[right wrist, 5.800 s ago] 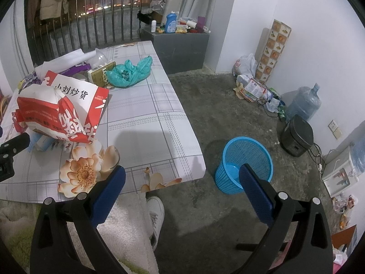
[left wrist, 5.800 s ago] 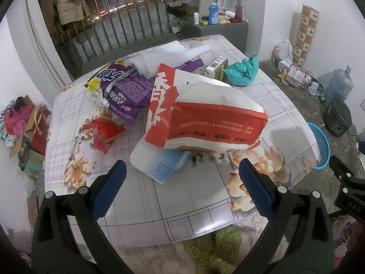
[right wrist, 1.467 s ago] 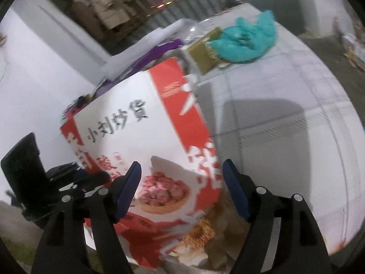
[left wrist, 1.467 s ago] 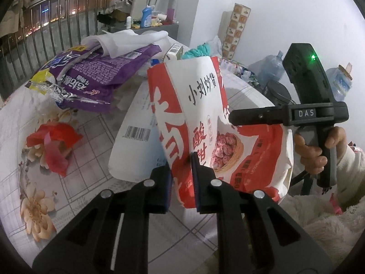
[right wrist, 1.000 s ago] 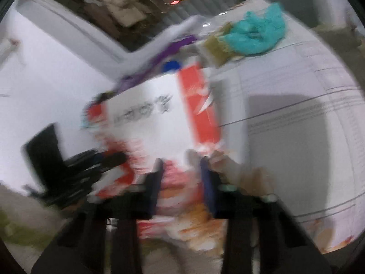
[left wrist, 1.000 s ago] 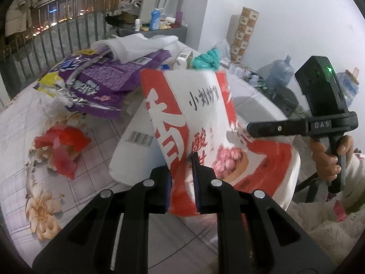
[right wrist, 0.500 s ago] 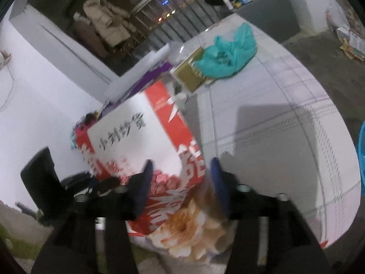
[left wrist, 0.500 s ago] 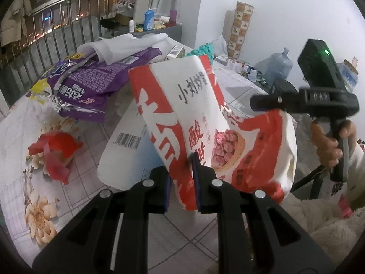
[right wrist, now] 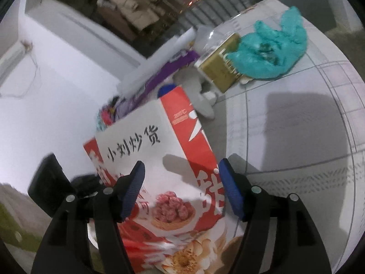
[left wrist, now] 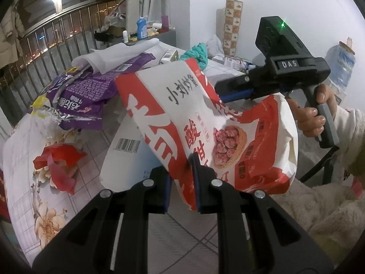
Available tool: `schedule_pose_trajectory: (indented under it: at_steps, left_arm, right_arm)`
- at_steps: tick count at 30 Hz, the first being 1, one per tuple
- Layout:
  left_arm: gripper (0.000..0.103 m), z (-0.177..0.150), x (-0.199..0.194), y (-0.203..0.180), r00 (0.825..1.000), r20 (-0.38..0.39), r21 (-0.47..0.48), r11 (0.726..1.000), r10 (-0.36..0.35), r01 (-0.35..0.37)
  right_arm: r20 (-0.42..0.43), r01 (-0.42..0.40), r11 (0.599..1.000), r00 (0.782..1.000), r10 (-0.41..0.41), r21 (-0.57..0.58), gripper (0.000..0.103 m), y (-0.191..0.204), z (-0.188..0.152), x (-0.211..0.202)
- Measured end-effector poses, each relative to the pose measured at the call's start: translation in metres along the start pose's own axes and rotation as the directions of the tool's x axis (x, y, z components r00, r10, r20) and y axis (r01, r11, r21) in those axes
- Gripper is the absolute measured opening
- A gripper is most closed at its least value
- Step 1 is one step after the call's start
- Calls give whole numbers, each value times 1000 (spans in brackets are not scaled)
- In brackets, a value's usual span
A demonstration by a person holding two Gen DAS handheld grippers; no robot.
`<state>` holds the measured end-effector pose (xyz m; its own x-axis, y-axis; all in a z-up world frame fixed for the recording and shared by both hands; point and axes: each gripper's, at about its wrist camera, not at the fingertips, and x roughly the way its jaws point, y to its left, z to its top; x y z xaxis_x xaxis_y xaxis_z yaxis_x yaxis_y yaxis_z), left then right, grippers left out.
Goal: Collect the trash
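left gripper [left wrist: 180,178] pinching red-and-white bag [left wrist: 205,123] at its lower edge | right gripper [right wrist: 182,187] just been widening (bag between, pads off) | table [right wrist: 296,137] lying bare rightward

We've got open tablecloth along the table [right wrist: 296,137]'s right edge, nothing in the way there. The far end is jammed: teal bag [right wrist: 271,52], gold box [right wrist: 222,70], purple bags [left wrist: 91,93]. The red-and-white bag [left wrist: 205,123] blocks the near middle, red wrapper [left wrist: 57,162] sits toward the left edge.
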<state>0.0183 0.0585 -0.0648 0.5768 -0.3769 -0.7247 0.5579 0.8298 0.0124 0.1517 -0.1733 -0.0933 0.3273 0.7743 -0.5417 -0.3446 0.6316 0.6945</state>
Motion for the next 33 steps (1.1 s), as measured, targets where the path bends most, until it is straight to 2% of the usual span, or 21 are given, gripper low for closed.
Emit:
schedule_pose_trajectory:
  at_steps: [3, 8, 15, 18, 22, 27, 28, 30, 33]
  left_arm:
    - [14, -1, 0, 3, 1000, 5, -14, 1000, -3, 4]
    - [14, -3, -1, 0, 1000, 14, -16, 1000, 1, -1]
    - [14, -5, -2, 0, 1000, 19, -12, 1000, 14, -14]
    - [14, -6, -3, 0, 1000, 22, -16, 1000, 9, -8]
    - [14, -6, -3, 1, 1000, 22, -20, 1000, 8, -7]
    - [14, -4, -8, 5, 999, 36, -48, 999, 4, -2]
    - [14, -3, -9, 7, 999, 43, -62, 998, -6, 9]
    - [14, -2, -13, 12, 998, 56, -98, 995, -30, 35]
    - [14, -2, -16, 18, 996, 74, -134, 989, -54, 64]
  right_arm:
    - [-22, 15, 1000, 1000, -16, -20, 66, -2, 0, -3]
    - [28, 16, 1000, 999, -16, 3, 66, -7, 16, -4]
    - [-112, -10, 990, 994, -6, -140, 66, 4, 19, 16]
    - [-123, 1, 988, 992, -20, -154, 65, 5, 14, 11]
    - [-109, 4, 997, 994, -13, -80, 51, -5, 5, 0]
    - [-56, -49, 999, 997, 48, -9, 31, -6, -16, -31]
    - [-44, -46, 999, 998, 46, -5, 29, -5, -21, -37]
    - [-36, -27, 1000, 999, 27, 3, 17, -2, -29, -46]
    - [-3, 5, 1000, 1000, -5, 13, 10, 4, -41, -59]
